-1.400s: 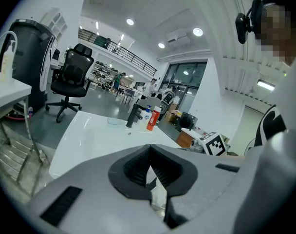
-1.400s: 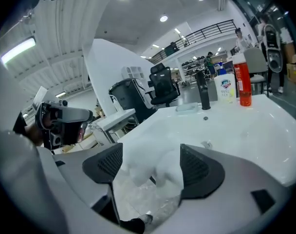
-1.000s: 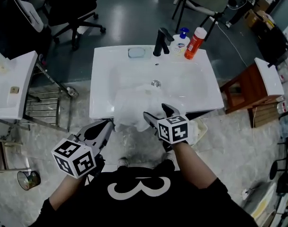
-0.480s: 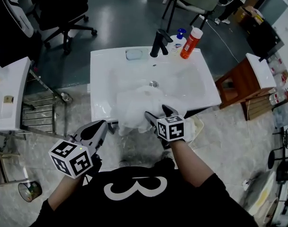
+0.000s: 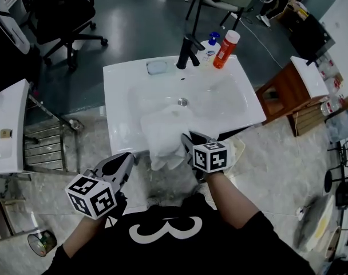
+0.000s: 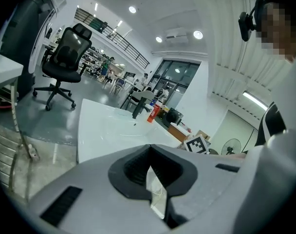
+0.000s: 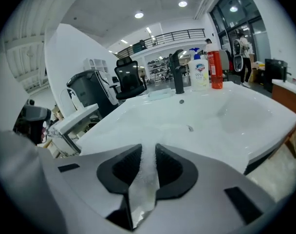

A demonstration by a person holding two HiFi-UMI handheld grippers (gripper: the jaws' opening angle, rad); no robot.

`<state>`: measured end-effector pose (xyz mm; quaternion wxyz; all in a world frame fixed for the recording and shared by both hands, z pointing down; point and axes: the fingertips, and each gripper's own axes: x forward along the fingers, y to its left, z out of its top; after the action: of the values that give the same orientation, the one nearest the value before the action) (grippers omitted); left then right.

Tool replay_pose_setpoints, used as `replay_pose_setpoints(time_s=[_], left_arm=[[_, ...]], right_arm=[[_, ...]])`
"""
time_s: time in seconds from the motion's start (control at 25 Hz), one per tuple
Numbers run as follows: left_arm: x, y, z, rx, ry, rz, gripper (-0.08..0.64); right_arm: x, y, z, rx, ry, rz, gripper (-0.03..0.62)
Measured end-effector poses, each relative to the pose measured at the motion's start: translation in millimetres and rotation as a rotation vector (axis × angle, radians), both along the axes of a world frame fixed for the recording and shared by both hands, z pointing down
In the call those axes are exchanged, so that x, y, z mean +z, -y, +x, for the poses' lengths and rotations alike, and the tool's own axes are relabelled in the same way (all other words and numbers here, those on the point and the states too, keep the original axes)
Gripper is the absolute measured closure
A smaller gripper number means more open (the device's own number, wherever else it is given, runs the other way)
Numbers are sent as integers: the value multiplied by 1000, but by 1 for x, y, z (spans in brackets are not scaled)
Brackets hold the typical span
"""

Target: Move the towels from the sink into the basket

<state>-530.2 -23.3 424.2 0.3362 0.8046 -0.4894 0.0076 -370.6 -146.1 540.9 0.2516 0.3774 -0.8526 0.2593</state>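
Between the jaws of the right gripper (image 5: 190, 138), which had just been closing, a fold of the white towel (image 5: 162, 132) was clamped, the rest lying ahead over the near rim of the sink (image 5: 119, 79). To its left the left gripper (image 5: 123, 160) hung clenched and empty. Step in hand: grasping. Next, probably, lift the towel clear toward the basket

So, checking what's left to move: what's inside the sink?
A white towel heaped at the front of the sink, draped over its rim, pinched by the right gripper, whose jaws just closed. The drain shows; anything beneath the towel is covered.
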Motion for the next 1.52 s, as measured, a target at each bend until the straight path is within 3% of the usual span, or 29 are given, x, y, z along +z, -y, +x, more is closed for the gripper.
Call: replay_pose_setpoints(time_s=[0.2, 0.44, 0.76, 1.12, 1.52], left_arm=[[-3, -3, 3, 6, -3, 9, 555], [-20, -9, 8, -30, 13, 39, 555], [-50, -21, 42, -37, 40, 70, 555], [-70, -20, 107, 13, 34, 89, 555], [-78, -24, 209, 129, 48, 110, 555]], right_arm=[[-10, -3, 5, 63, 163, -101, 518], [-50, -19, 6, 26, 308, -72, 521], [-119, -46, 30, -35, 473, -24, 522], [-195, -73, 95, -76, 568, 84, 522], [-215, -106, 199, -13, 566, 160, 522]])
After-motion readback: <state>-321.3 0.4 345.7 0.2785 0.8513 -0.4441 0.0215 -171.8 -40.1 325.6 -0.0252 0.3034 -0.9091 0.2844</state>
